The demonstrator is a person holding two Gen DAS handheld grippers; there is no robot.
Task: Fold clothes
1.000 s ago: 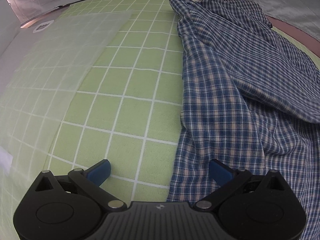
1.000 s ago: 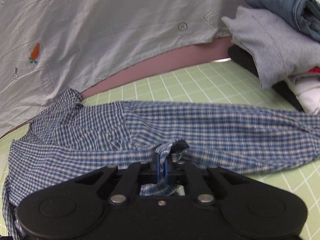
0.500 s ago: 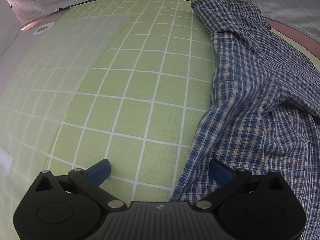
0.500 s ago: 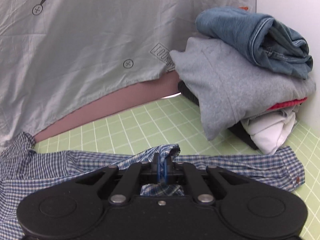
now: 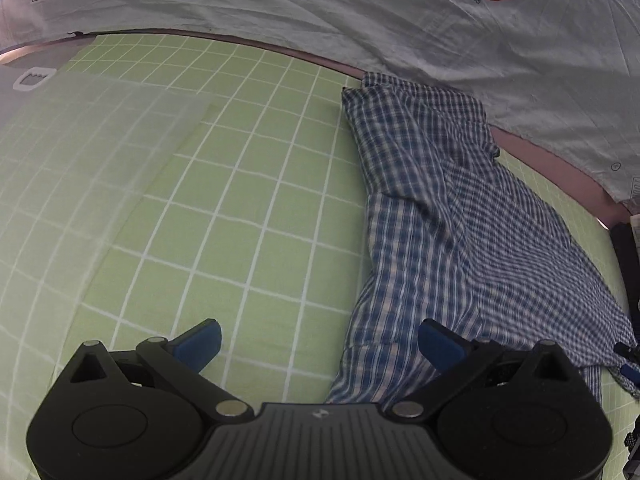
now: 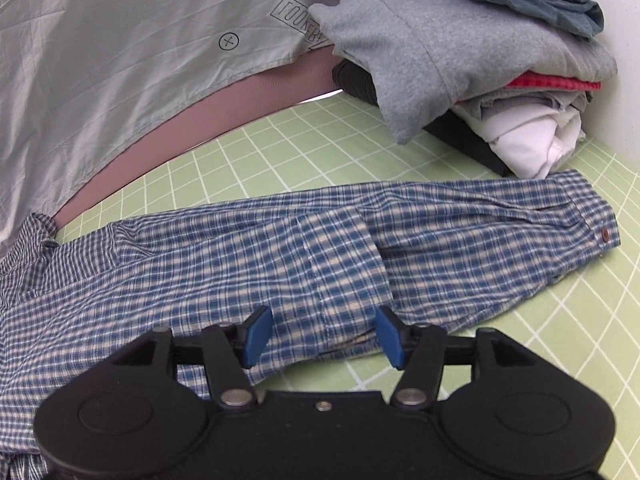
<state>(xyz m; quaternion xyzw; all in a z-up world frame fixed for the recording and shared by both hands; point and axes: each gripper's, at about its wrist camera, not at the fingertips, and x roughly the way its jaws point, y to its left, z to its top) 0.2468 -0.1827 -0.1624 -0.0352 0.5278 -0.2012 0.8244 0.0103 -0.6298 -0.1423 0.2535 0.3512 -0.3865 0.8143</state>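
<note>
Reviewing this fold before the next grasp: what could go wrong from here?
1. The plaid shirt lies bunched, with a flap folded over the sleeve; folding now may lock in creases.
2. The sleeve cuff ends close to the clothes stack; pulling it could snag or topple the stack.
3. Both grippers' jaws are open, holding nothing.

Soft, even light, faint shadows; sharp centre, fisheye-bent, dark corners.

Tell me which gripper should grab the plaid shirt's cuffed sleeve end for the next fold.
Right, probably. The right gripper hovers open over the plaid shirt, with the buttoned cuff ahead to its right. The left gripper is open at the shirt's opposite edge, half over green mat.
</note>
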